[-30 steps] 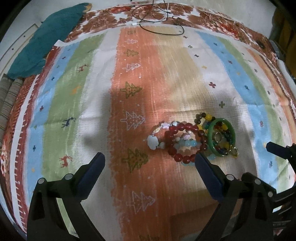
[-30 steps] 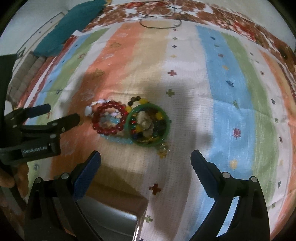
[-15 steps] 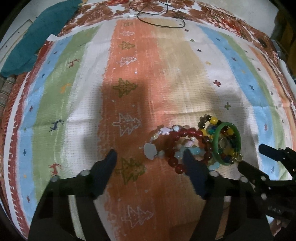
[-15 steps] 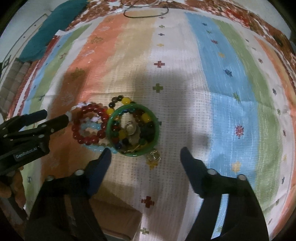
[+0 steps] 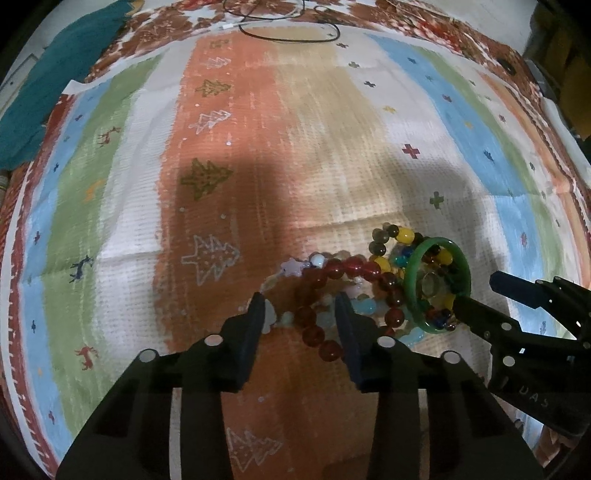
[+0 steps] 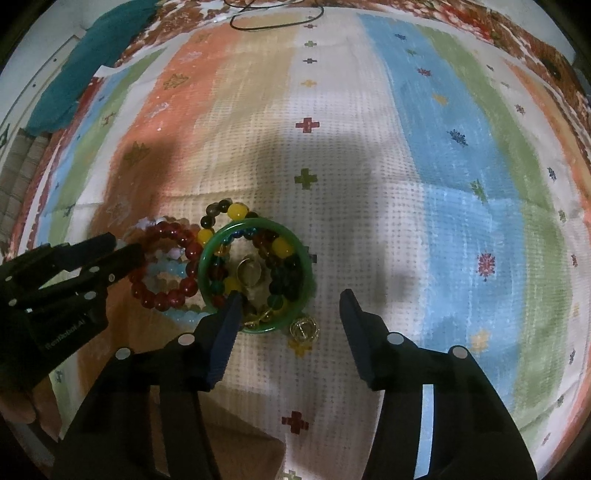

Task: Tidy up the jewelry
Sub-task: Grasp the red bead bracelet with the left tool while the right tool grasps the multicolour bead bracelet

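Jewelry pile sits mid-cloth on a striped cloth (image 6: 461, 177) with tree, deer and cross motifs, over the orange/cream/white stripes. Both grippers point steeply down at it. Left gripper (image 5: 301, 314): jaws have just been closing and now straddle the near arc of the red bead bracelet (image 5: 343, 269); a pale bracelet with star-shaped beads (image 5: 291, 266) also lies between them. Pads don't look pressed on the beads yet, so I'd call it partly closed with a gap, not gripping. Right gripper (image 6: 290, 302): jaws have just been closing too and stand about half spread; left finger (image 6: 225, 328) overlaps the near rim of the green bangle (image 6: 255, 273), right finger is over bare cloth, apart from the bangle. No grip visible. Inside the bangle: multicolour bead bracelet (image 6: 280, 247) with yellow and dark beads, plus a metal ring (image 6: 249, 271). A small gold charm (image 6: 303, 329) lies on the cloth just outside the bangle's near rim. A light blue bead bracelet (image 6: 173, 271) is under the red one. At the far edge, a black cable (image 5: 288, 33) and teal fabric (image 5: 55, 92).
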A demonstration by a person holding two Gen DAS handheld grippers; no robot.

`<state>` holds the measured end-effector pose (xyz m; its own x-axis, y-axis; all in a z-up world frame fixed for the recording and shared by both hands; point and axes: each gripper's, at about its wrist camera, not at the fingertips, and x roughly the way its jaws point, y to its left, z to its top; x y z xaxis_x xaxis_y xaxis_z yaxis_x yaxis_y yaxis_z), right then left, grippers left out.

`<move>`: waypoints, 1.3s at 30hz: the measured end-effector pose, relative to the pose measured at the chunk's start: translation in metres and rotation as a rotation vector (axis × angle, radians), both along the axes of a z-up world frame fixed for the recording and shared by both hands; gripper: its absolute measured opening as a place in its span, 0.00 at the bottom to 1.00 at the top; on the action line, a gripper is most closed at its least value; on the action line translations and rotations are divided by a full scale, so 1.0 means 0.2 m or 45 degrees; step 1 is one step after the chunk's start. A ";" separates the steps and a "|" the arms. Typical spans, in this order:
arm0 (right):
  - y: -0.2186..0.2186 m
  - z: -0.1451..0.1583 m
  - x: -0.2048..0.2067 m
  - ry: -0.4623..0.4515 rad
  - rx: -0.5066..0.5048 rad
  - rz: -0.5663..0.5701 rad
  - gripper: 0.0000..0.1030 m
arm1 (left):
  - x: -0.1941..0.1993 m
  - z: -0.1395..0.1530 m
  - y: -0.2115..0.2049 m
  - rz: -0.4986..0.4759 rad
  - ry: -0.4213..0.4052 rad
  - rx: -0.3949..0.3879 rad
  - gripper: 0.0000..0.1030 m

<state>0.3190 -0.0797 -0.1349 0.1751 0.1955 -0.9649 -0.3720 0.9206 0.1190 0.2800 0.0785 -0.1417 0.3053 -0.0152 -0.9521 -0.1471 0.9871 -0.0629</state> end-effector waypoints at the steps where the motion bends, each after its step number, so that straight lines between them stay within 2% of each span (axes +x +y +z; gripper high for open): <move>1: 0.01 -0.01 0.00 0.005 -0.001 0.000 0.50 | 0.00 -0.01 0.00 -0.003 0.003 0.000 0.32; 8: 0.04 -0.03 0.01 0.034 -0.005 0.006 0.34 | 0.03 -0.05 -0.03 -0.031 0.024 0.016 0.16; 13: 0.05 -0.05 0.00 0.035 -0.035 0.010 0.33 | 0.04 -0.08 -0.03 -0.033 0.032 0.030 0.14; 22: 0.08 -0.04 -0.01 -0.006 -0.113 0.034 0.19 | 0.05 -0.08 -0.03 -0.023 0.025 0.039 0.13; 26: 0.08 -0.03 -0.01 -0.001 -0.110 0.034 0.11 | 0.04 -0.06 -0.03 -0.021 0.016 0.043 0.13; 39: 0.03 0.02 -0.04 -0.046 -0.085 0.043 0.10 | 0.00 0.03 -0.03 -0.021 -0.022 0.044 0.12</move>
